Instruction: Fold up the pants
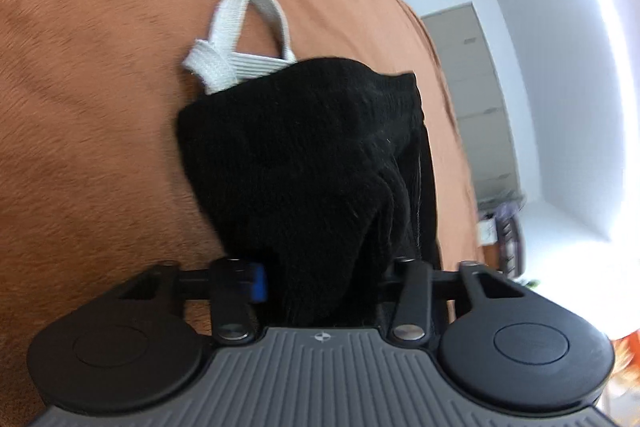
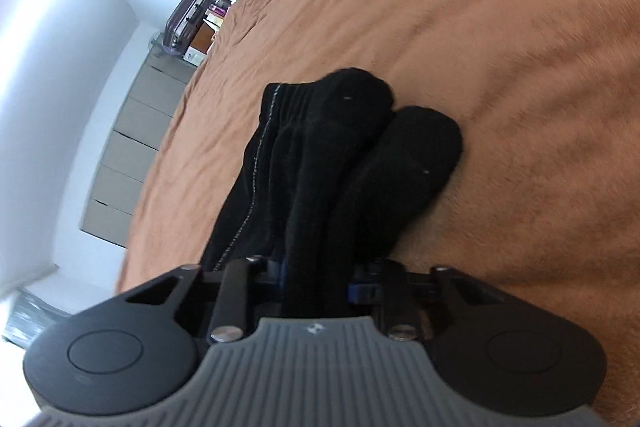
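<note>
Left wrist view: left gripper (image 1: 326, 279) clamps black pants (image 1: 304, 155) w/ white drawstring (image 1: 240, 35), over orange bedspread (image 1: 100, 87). Right gripper (image 2: 316, 279) clamps bunched pants fabric too.

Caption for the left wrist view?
Left gripper clamps bunched black knit pants, white drawstring loop trailing on brown bedspread.

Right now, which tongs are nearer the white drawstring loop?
Left. The left tongs grip the black pants just below the white drawstring loop. The right tongs grip another bunch; no loop shows there.
</note>
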The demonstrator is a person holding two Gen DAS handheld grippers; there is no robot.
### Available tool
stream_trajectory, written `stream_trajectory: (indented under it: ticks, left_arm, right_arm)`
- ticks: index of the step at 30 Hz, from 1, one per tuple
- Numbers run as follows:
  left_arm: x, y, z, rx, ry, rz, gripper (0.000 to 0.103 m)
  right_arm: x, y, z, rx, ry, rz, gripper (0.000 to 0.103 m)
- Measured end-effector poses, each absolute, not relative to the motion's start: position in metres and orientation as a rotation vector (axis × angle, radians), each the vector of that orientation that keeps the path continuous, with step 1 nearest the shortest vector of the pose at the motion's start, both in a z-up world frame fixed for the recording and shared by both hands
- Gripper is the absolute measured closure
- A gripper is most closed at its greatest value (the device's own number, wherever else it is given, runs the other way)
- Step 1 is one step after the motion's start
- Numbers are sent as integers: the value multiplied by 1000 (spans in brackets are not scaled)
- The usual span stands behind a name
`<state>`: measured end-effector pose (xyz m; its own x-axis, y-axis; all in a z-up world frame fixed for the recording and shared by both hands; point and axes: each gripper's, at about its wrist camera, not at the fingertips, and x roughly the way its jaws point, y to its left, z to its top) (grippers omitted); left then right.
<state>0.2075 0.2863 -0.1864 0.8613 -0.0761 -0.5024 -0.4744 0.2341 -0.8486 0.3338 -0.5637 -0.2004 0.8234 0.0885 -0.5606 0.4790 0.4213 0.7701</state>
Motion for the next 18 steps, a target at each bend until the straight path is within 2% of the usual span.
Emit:
stream_trajectory:
  ticks: [2, 5, 9, 13, 18]
  left_arm:
    - [199, 293, -185, -1377, 451, 261, 68]
    - [189, 304, -168, -1414, 391, 191, 71]
    - [167, 321, -132, -1377, 338, 157, 71]
    - [109, 355, -111, -1358, 298, 155, 71]
    - [49, 378, -120, -1256, 420, 186, 70]
  right_arm:
    - [328, -567, -196, 1143, 575, -249, 89]
    - [316, -564, -173, 1142, 507, -207, 91]
    - [291, -557, -137, 1156, 443, -133, 92]
    - [249, -544, -121, 1199, 457, -55, 93]
    - [177, -521, -136, 1226, 535, 6, 92]
